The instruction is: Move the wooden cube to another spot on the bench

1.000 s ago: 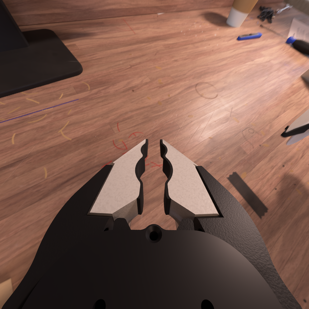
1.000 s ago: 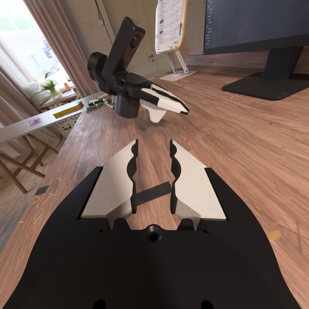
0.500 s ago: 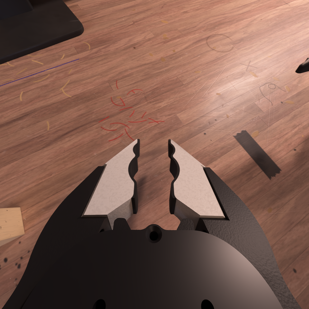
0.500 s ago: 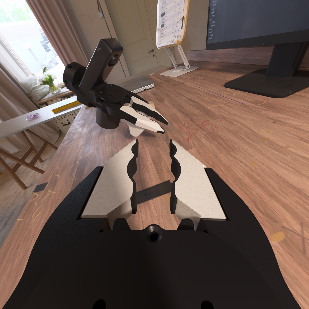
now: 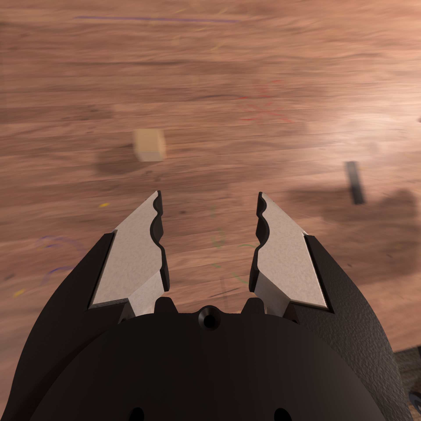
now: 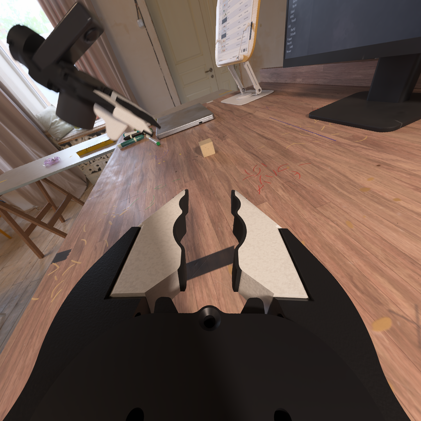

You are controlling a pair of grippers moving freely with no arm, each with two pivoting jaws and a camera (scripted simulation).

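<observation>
The small pale wooden cube (image 5: 149, 145) sits on the wooden bench, blurred, ahead and a little left of my left gripper (image 5: 208, 193), which is open and empty above the bench. The cube also shows in the right wrist view (image 6: 206, 147), far ahead on the bench. My right gripper (image 6: 209, 192) is open and empty, low over the bench near its front. The left gripper shows in the right wrist view (image 6: 145, 124), high at the upper left, clear of the cube and pointing down to the right.
A closed grey laptop (image 6: 184, 118) and several markers (image 6: 133, 137) lie beyond the cube. A monitor base (image 6: 364, 114) stands at the right, a tablet on a white stand (image 6: 239, 45) at the back. Strips of black tape (image 5: 355, 182) (image 6: 211, 259) lie on the bench. The bench edge (image 6: 75, 227) runs along the left.
My left gripper has swung left and up, away from the red marks, and opened wider; the cube now lies ahead of it. The right gripper has barely moved.
</observation>
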